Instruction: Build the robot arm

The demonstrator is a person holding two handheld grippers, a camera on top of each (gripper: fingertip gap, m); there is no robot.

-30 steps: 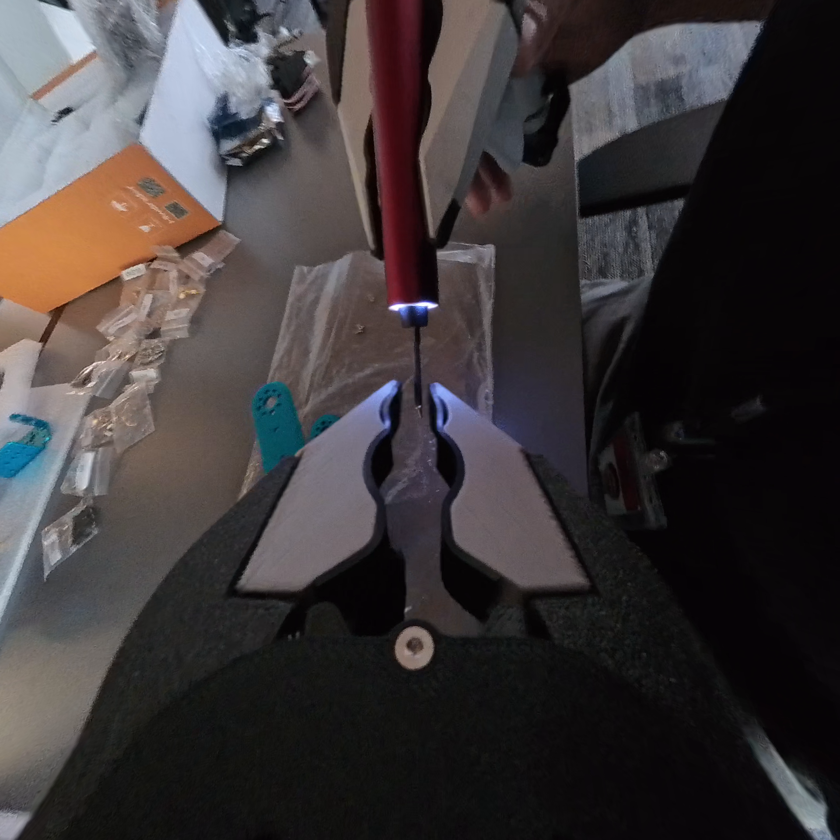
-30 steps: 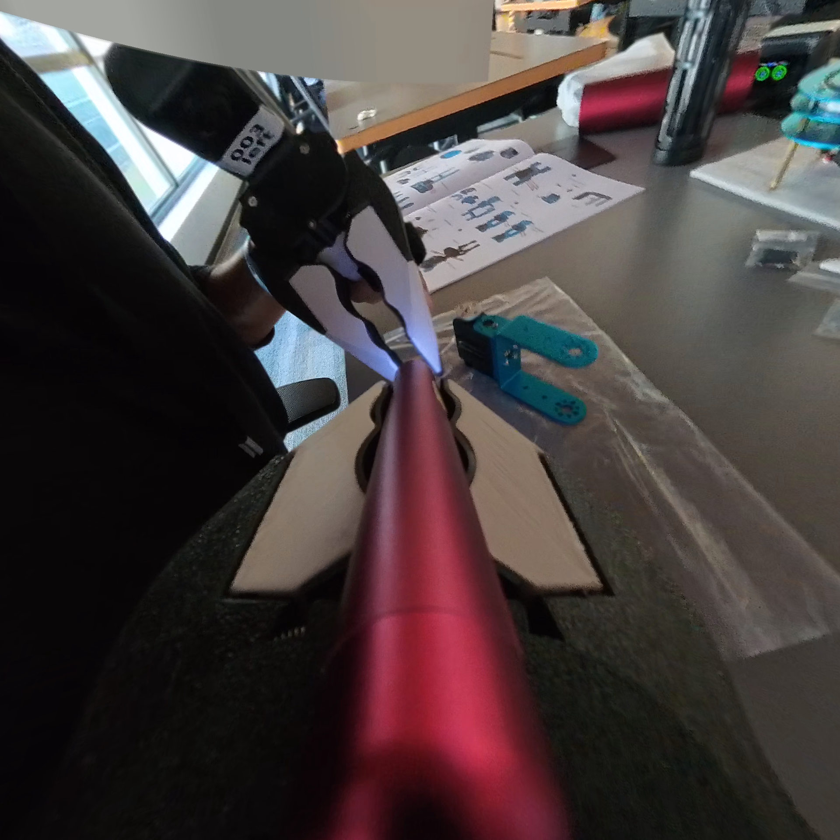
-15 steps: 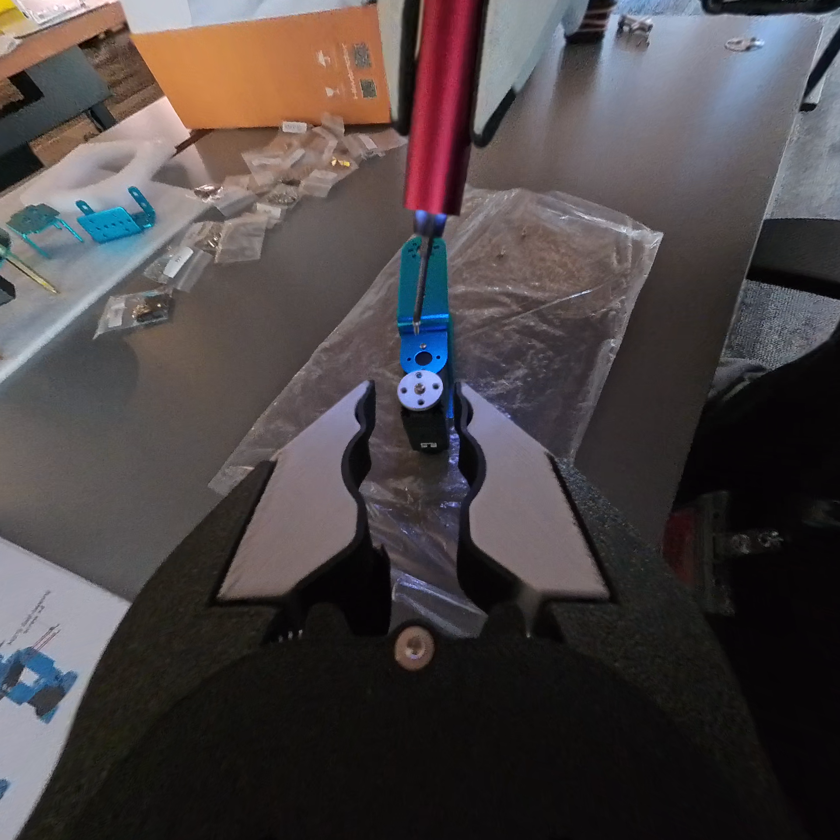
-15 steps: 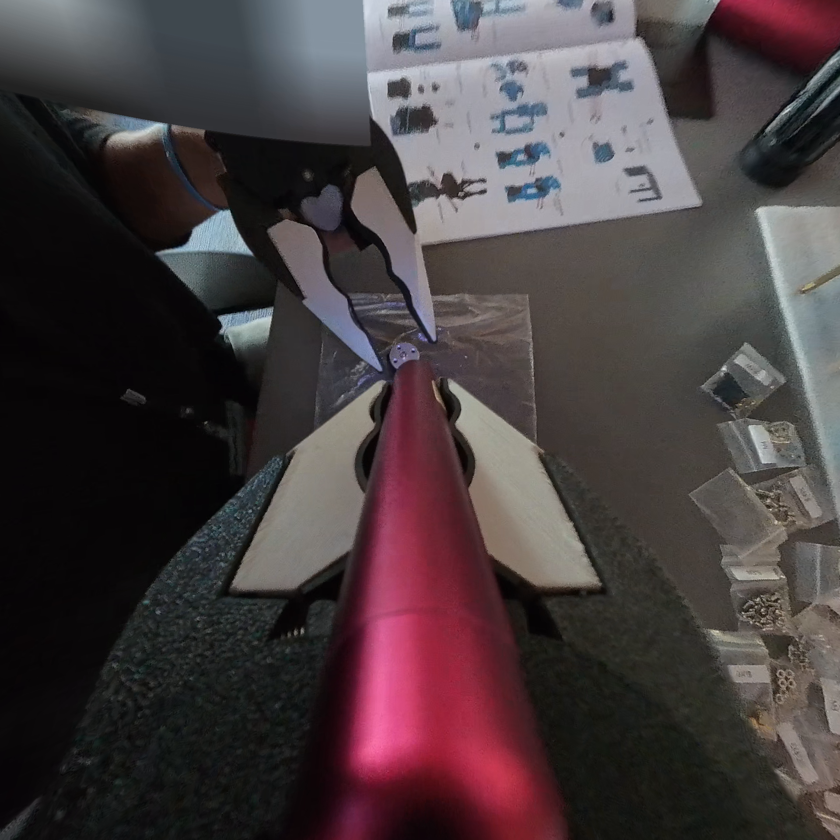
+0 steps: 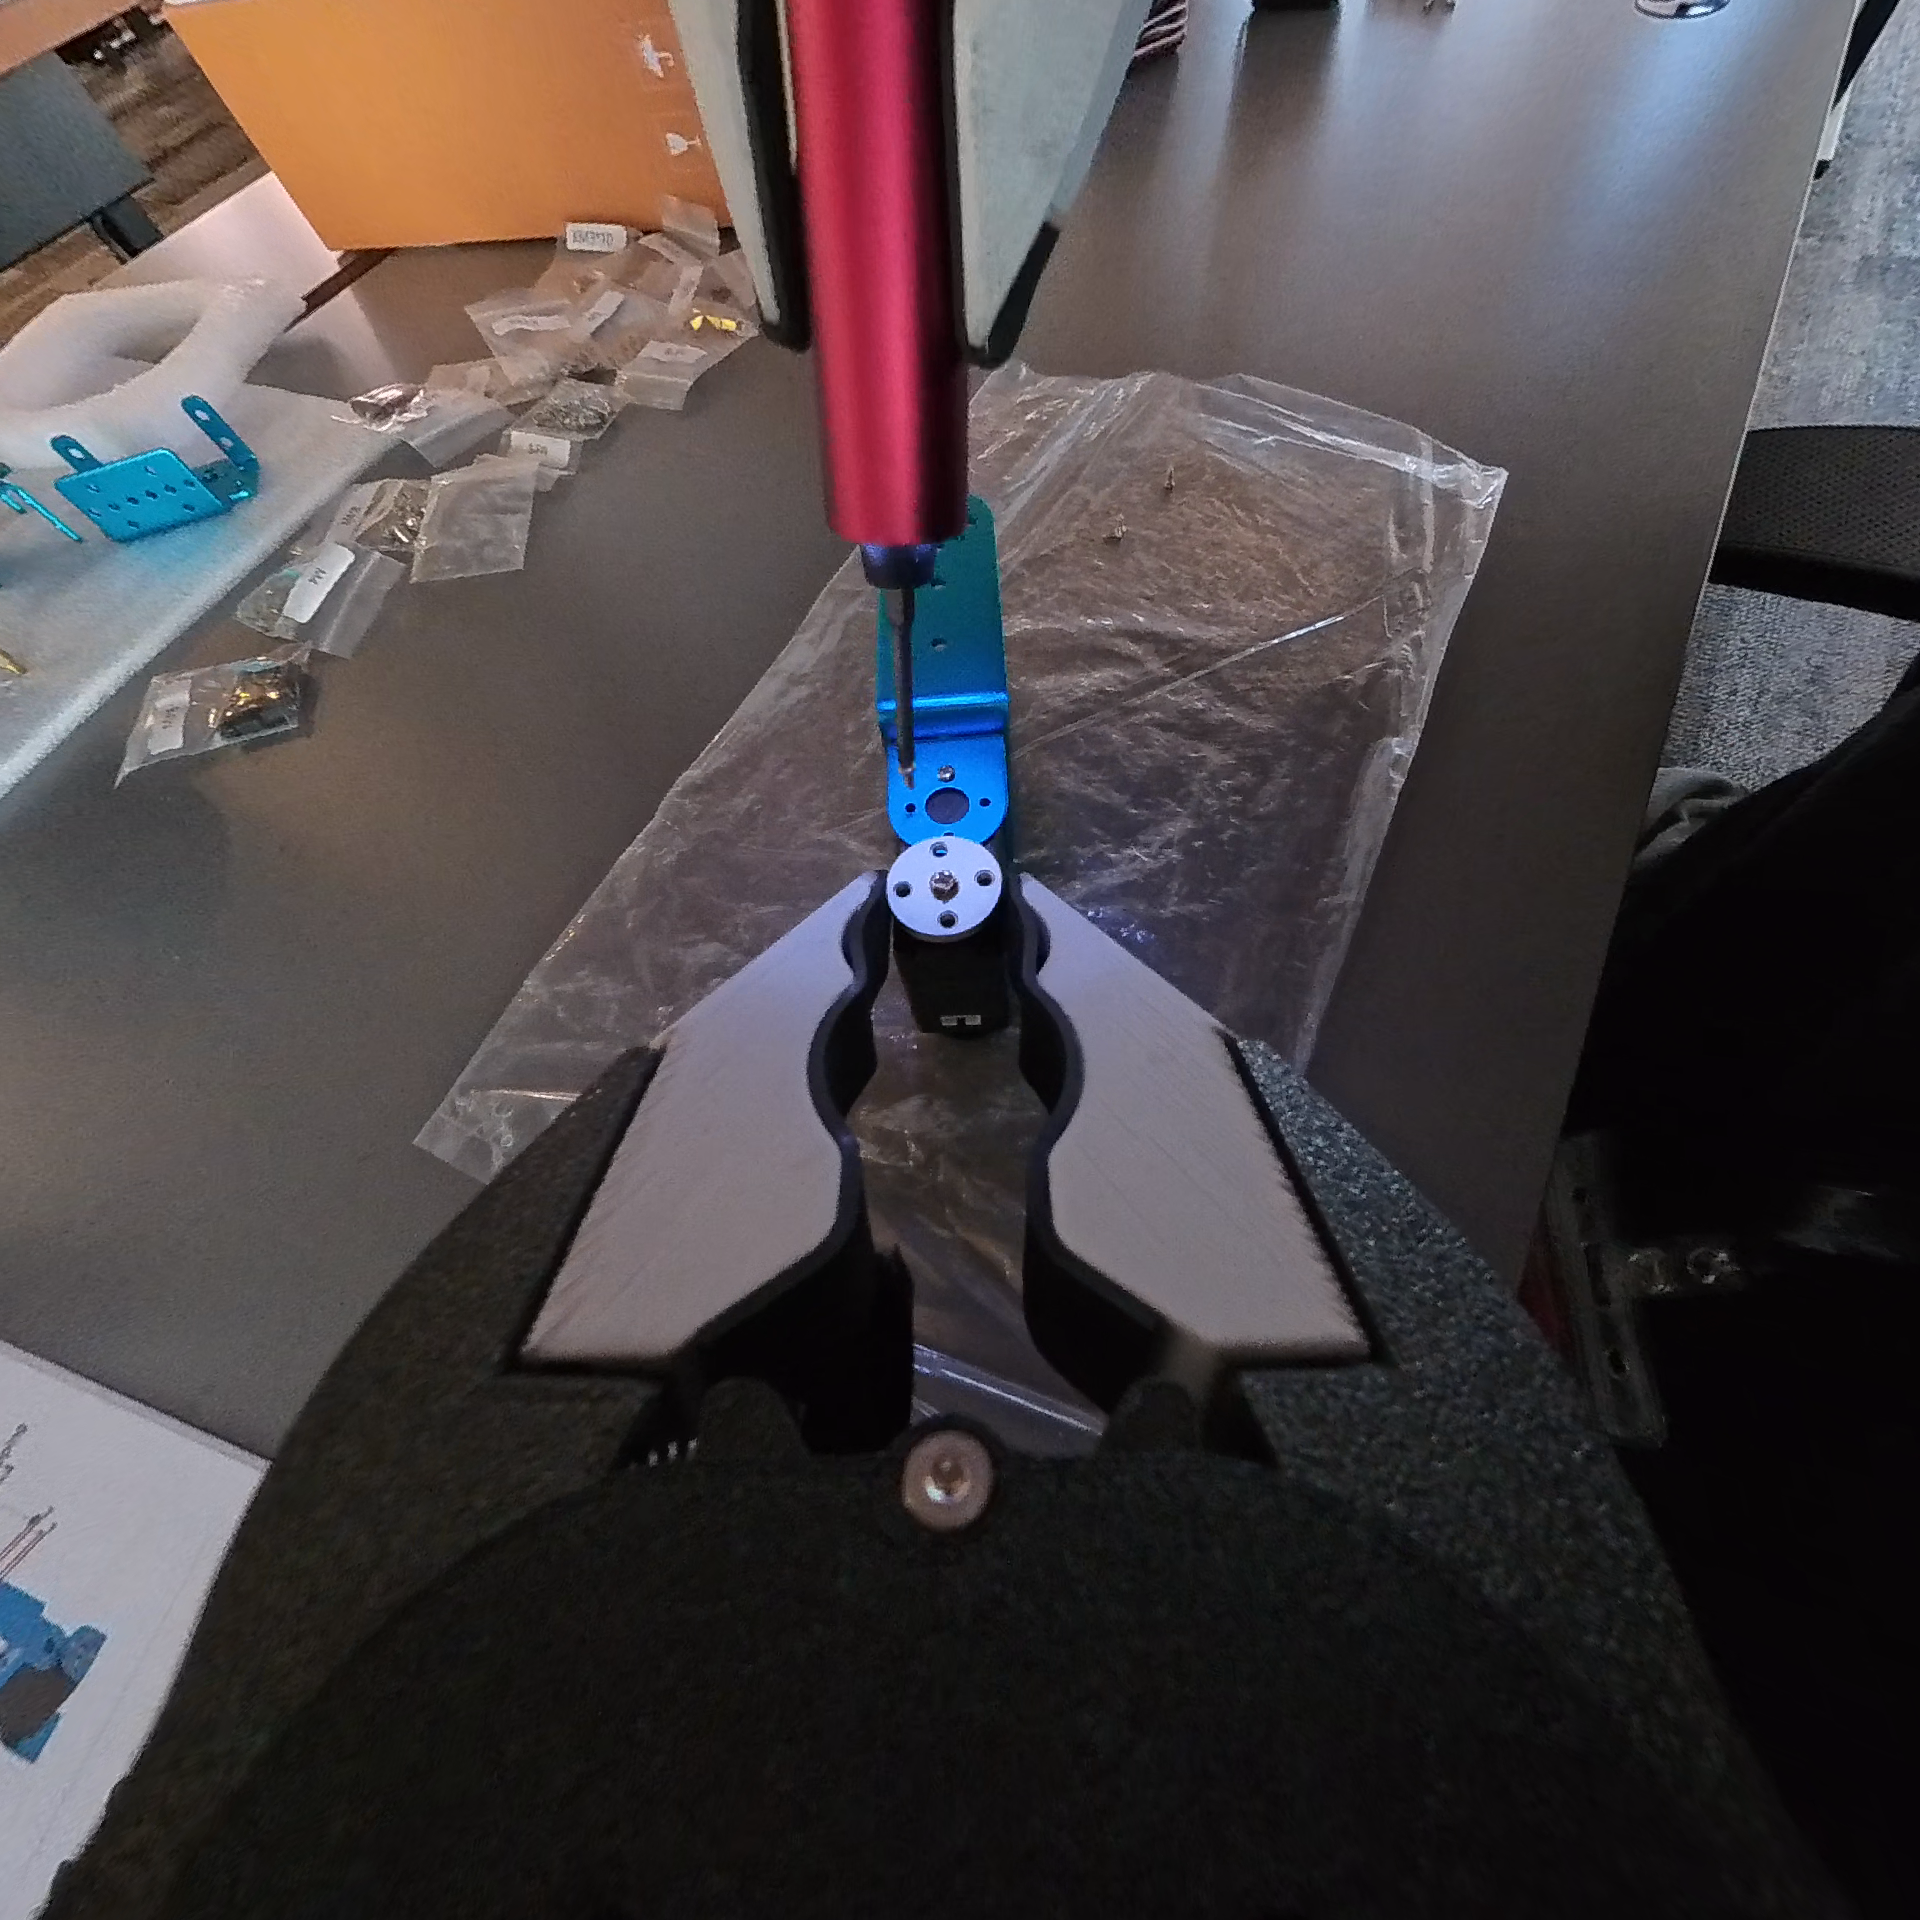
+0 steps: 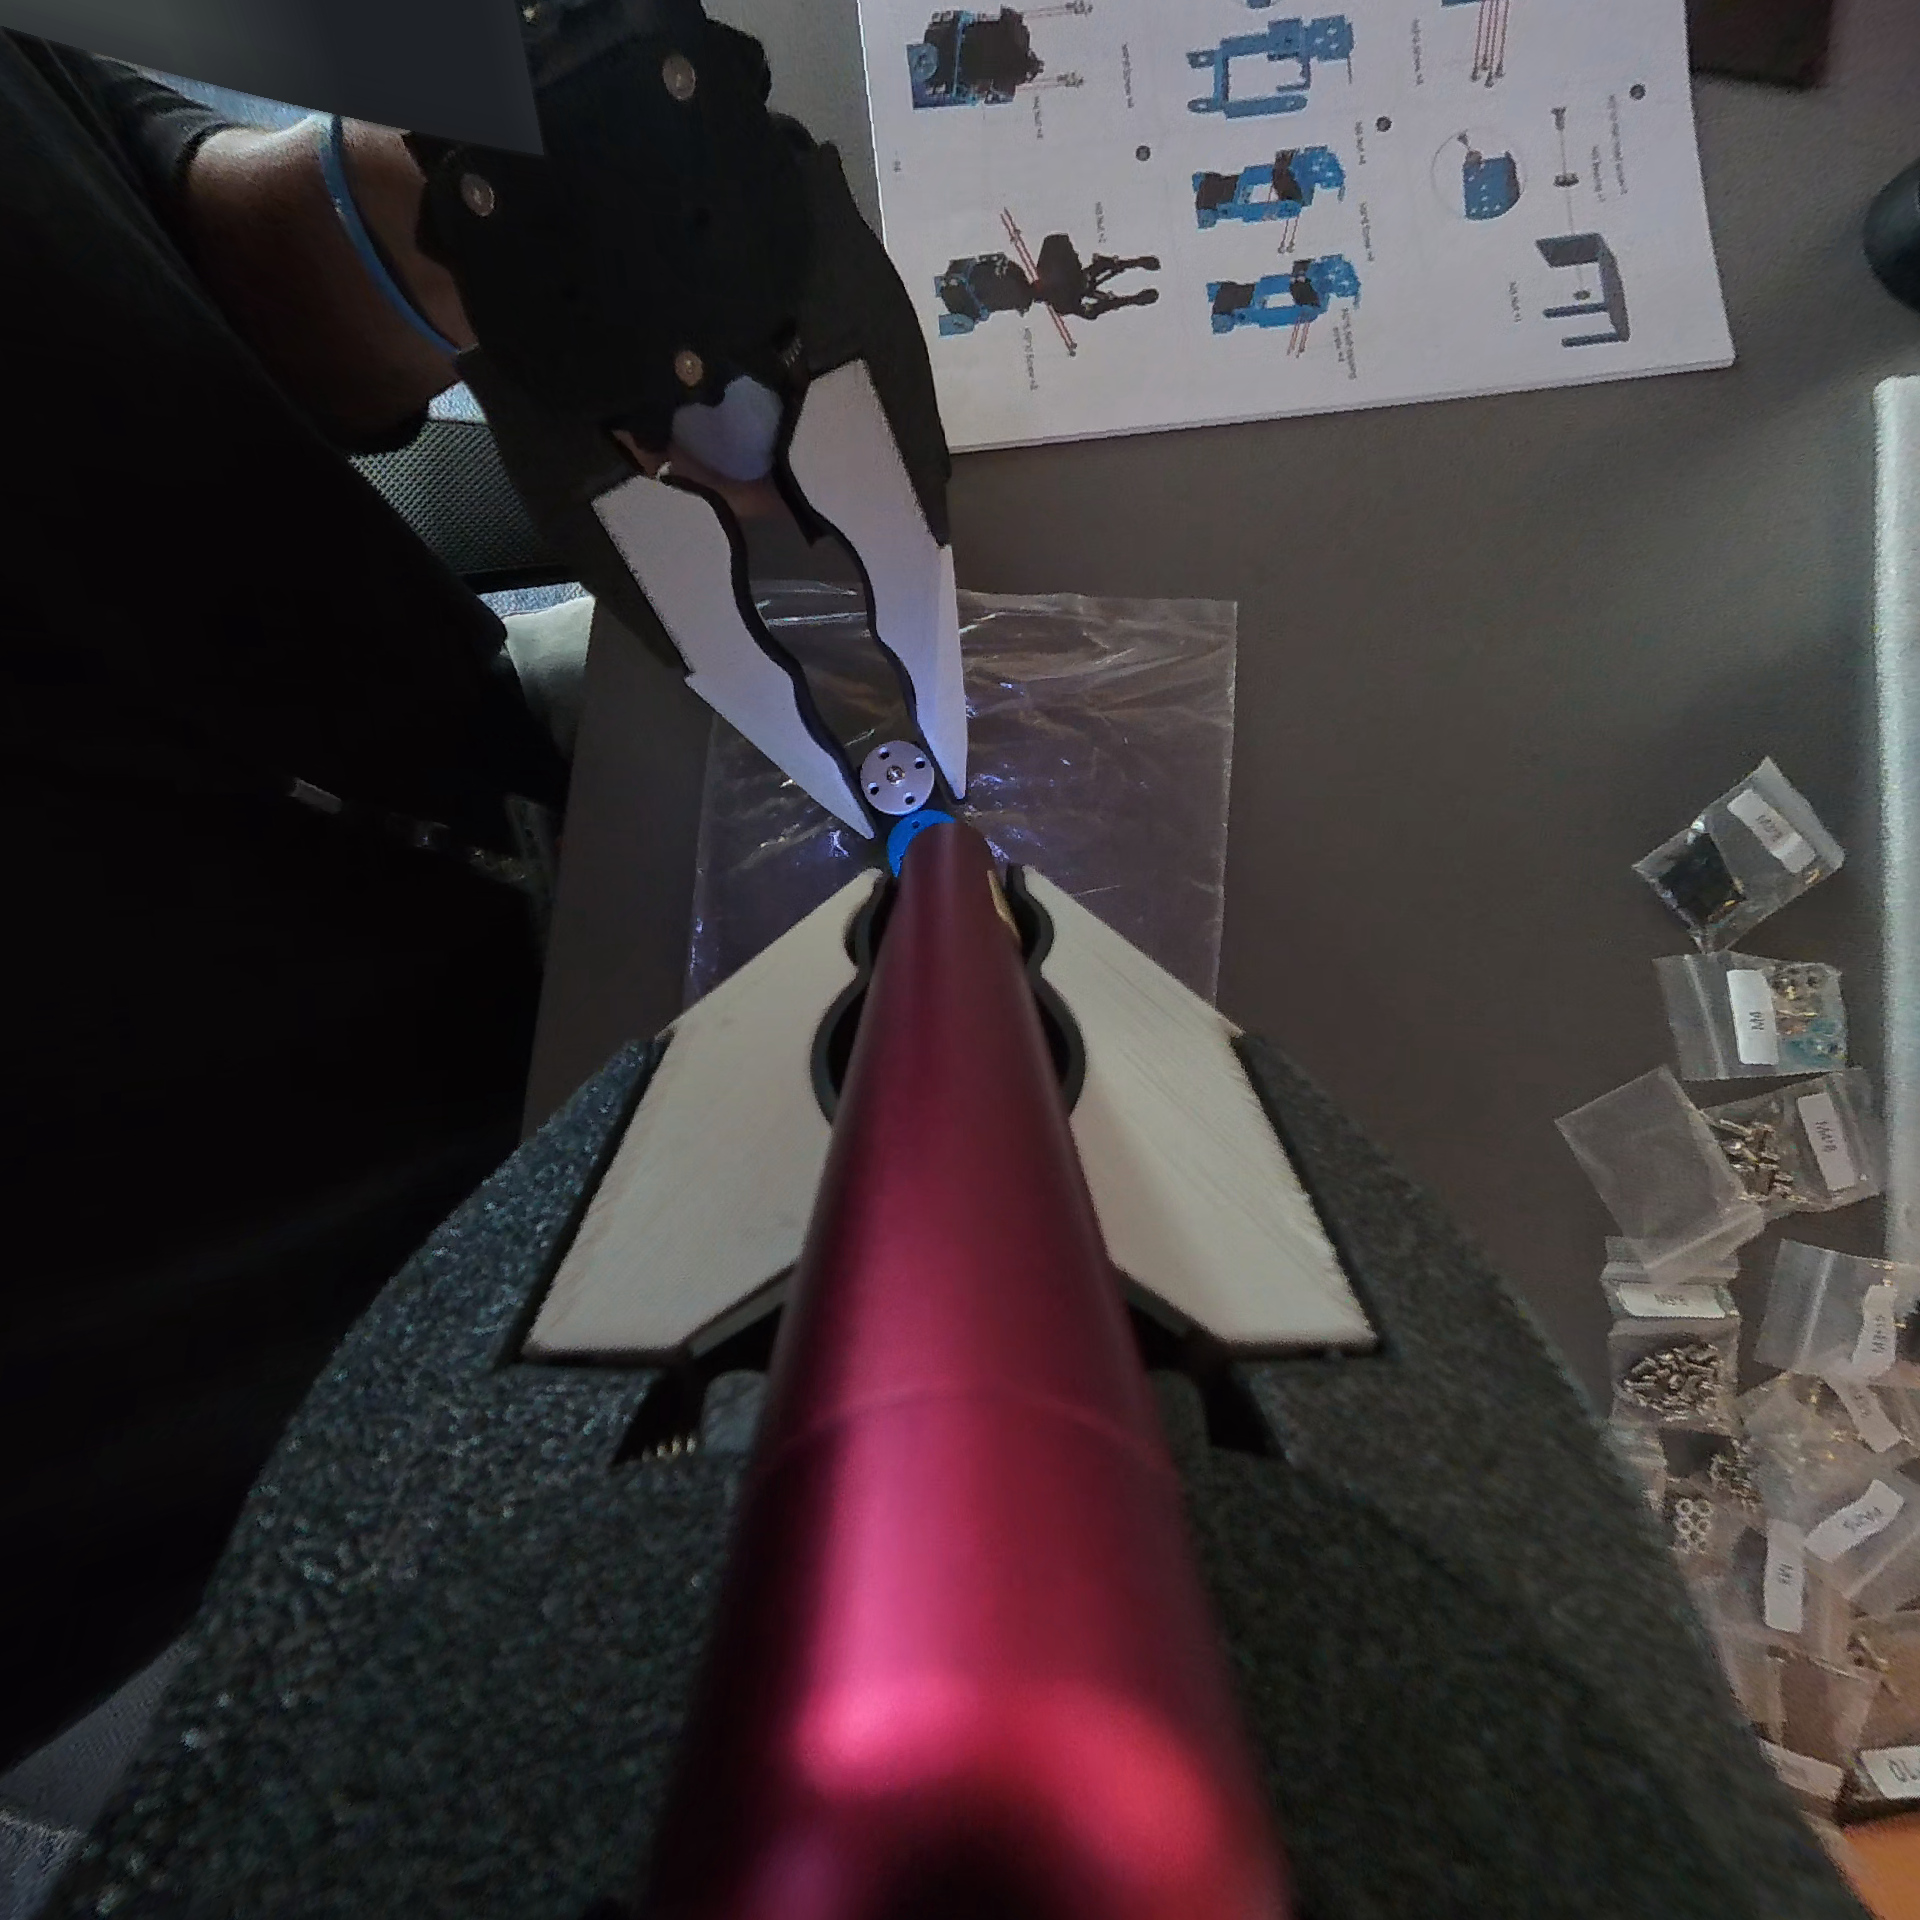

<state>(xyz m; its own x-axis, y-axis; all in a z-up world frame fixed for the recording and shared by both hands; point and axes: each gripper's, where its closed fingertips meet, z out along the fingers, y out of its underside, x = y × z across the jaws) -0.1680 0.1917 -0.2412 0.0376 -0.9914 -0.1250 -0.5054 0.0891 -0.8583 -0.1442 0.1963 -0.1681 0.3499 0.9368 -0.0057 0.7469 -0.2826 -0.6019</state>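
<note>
Left wrist view: left gripper [image 5: 943, 906] pinches a black servo [image 5: 951, 982] with a silver round horn [image 5: 943, 889], standing on a clear plastic bag [image 5: 1195, 727].
Driver bit [image 5: 902, 691]: tip touches the blue bracket [image 5: 945, 717].
Right wrist view: right gripper [image 6: 951, 883] clamps the red screwdriver [image 6: 956, 1351]; a printed sheet [image 6: 1299, 197] lies beyond.

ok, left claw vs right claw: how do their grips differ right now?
The left claw pinches a small black servo with a round silver horn at its very tips; the right claw clamps a long red metal screwdriver along its length. The servo stands on a clear plastic bag; the screwdriver's bit touches a blue metal bracket. Both are shut on something.
</note>
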